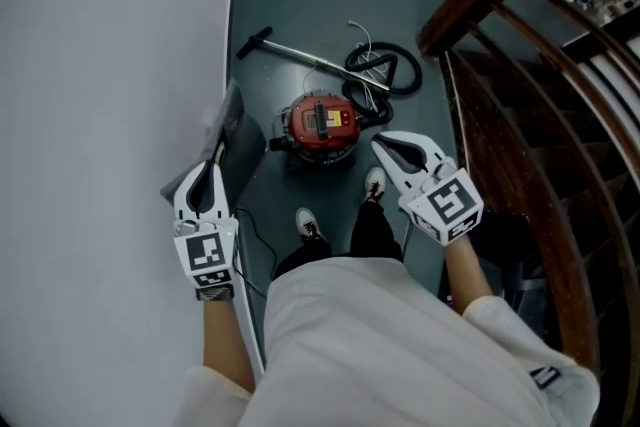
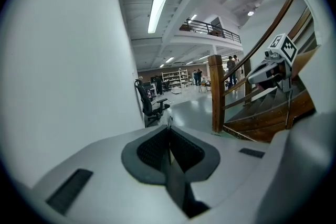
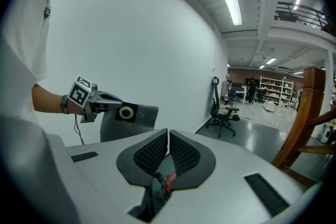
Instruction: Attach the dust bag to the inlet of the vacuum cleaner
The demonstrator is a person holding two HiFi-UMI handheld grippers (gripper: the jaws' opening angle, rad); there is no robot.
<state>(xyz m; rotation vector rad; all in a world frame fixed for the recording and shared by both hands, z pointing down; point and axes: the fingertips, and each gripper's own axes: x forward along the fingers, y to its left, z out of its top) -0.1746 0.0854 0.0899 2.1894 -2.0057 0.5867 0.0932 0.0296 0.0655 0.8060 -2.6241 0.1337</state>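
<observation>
Grey floor (image 1: 300,5) runs between a white wall (image 1: 100,65) and a wooden staircase (image 1: 520,115) in the head view. The red vacuum cleaner (image 1: 320,123) stands there, well apart from both grippers.

In the left gripper view, the left gripper (image 1: 212,165) has its jaws clamped on the dust bag (image 3: 131,118) edge.

In the right gripper view, the right gripper (image 1: 385,145) has its jaws together, empty.

The step looks like the approach. Next, the bag's round collar must line up with the inlet.

Dust bag (image 3: 135,124) matt cloth; vac (image 1: 320,123) plastic, glossy.
</observation>
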